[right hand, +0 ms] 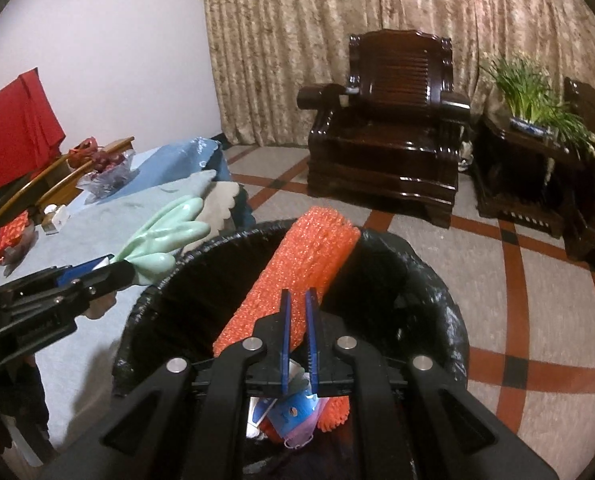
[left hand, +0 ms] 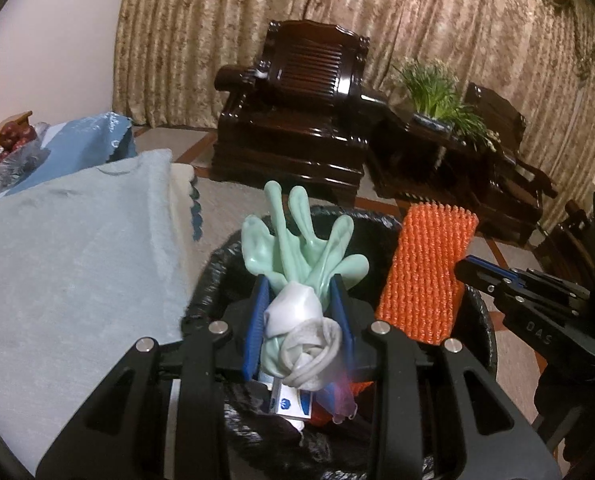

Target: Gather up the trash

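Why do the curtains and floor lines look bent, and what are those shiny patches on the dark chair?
Both wrist views use a fisheye lens, so the curtains bow and the floor stripes curve, with black corners. In the right wrist view, room light glares off the polished armchair. In the left wrist view, the green glove looks slightly soft.

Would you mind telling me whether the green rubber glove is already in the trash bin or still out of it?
Out: the left gripper is clamped on the green glove, above the black-lined bin.
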`<state>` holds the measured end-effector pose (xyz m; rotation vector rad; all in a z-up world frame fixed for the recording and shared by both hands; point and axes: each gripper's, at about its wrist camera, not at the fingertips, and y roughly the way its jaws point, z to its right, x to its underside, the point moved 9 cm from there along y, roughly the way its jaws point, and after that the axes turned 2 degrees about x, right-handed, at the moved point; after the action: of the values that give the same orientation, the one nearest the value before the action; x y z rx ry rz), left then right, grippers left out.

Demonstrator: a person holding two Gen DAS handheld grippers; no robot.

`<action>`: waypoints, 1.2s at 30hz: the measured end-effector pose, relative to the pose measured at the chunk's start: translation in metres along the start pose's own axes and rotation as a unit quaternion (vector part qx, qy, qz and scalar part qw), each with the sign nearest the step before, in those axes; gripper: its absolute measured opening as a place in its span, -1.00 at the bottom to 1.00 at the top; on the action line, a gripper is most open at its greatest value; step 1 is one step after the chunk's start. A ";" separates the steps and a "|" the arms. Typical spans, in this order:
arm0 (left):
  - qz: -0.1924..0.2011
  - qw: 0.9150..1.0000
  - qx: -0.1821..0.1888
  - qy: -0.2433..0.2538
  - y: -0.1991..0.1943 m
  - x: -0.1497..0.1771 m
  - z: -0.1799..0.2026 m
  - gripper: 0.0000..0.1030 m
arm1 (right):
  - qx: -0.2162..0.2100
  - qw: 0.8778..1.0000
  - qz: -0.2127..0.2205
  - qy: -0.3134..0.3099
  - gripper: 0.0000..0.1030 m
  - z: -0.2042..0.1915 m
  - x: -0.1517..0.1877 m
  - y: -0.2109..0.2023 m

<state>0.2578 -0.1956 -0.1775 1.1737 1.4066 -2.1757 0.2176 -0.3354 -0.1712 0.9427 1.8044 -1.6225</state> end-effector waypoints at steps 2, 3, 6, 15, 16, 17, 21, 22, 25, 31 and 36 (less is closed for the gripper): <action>-0.010 1.000 0.006 0.001 0.008 0.005 0.004 -0.40 | 0.003 1.000 -0.005 0.004 -0.86 0.004 0.004 0.002; -0.015 1.000 0.009 0.001 0.011 0.007 0.005 -0.40 | 0.005 1.000 -0.008 0.007 -0.86 0.007 0.006 0.004; -0.023 1.000 0.013 0.002 0.018 0.011 0.006 -0.33 | 0.010 1.000 -0.016 0.010 -0.85 0.012 0.010 0.006; 0.006 1.000 0.019 0.015 0.002 -0.007 0.014 0.34 | 0.026 0.999 -0.020 0.020 0.13 0.018 0.011 0.005; 0.009 1.000 0.018 0.015 0.000 -0.009 0.014 0.39 | 0.028 0.999 -0.016 0.023 0.41 0.019 0.010 0.003; 0.012 1.000 0.017 0.016 -0.004 -0.010 0.015 0.42 | 0.027 0.999 -0.013 0.025 0.52 0.019 0.009 0.001; 0.028 0.999 0.008 0.018 -0.020 -0.017 0.011 0.63 | 0.022 0.999 -0.008 0.027 0.84 0.014 0.004 -0.005; 0.031 0.999 0.006 0.018 -0.023 -0.019 0.011 0.67 | 0.021 0.999 -0.008 0.026 0.84 0.012 0.003 -0.007; 0.038 0.999 -0.002 0.018 -0.036 -0.023 0.005 0.75 | 0.013 1.000 -0.007 0.027 0.88 0.005 -0.001 -0.013; 0.044 0.999 -0.017 0.012 -0.060 -0.023 -0.008 0.82 | -0.017 0.999 -0.005 0.029 0.88 -0.020 -0.009 -0.031; 0.043 0.998 -0.033 0.008 -0.079 -0.018 -0.019 0.82 | -0.031 0.999 0.007 0.017 0.88 -0.040 -0.017 -0.050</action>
<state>0.2290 -0.1449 -0.1186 1.2087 1.3966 -2.0498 0.1914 -0.3002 -0.1223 0.9597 1.8557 -1.5421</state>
